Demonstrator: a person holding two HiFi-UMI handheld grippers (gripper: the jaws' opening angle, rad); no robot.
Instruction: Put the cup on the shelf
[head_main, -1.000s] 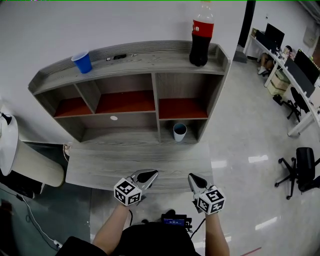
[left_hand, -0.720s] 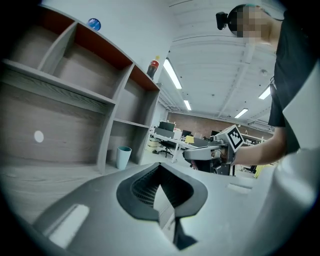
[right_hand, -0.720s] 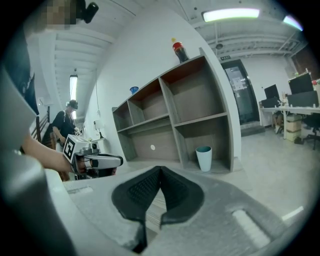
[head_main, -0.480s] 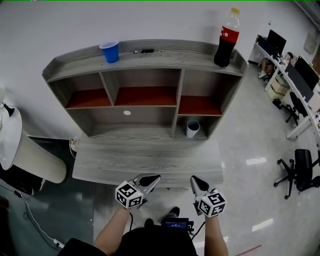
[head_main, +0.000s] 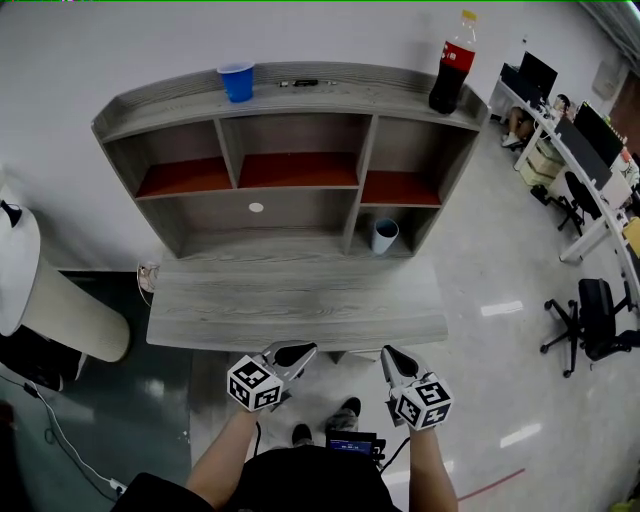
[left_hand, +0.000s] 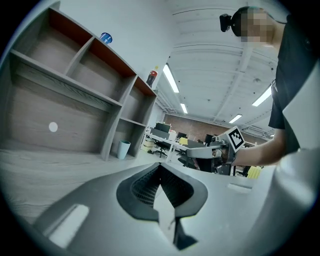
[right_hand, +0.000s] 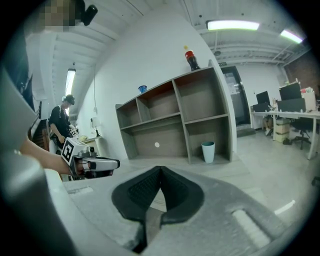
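A pale cup (head_main: 384, 235) stands upright in the lower right compartment of the grey shelf unit (head_main: 290, 100), at the back of the desk (head_main: 290, 305). The same cup (left_hand: 123, 148) shows in the left gripper view, and the cup (right_hand: 208, 151) in the right gripper view. A blue cup (head_main: 237, 81) sits on the shelf's top board. My left gripper (head_main: 300, 350) and right gripper (head_main: 390, 355) hover side by side just before the desk's front edge, both shut with nothing in them. Each points toward the shelf, far from the cup.
A cola bottle (head_main: 450, 65) stands at the right end of the top board, with small dark items (head_main: 300, 83) beside the blue cup. A white rounded object (head_main: 60, 310) sits on the floor at left. Office chairs (head_main: 595, 320) and desks with monitors fill the right.
The head view has swung, so the shelf sits more to the right and higher in the picture. Both grippers stay shut in about the same place.
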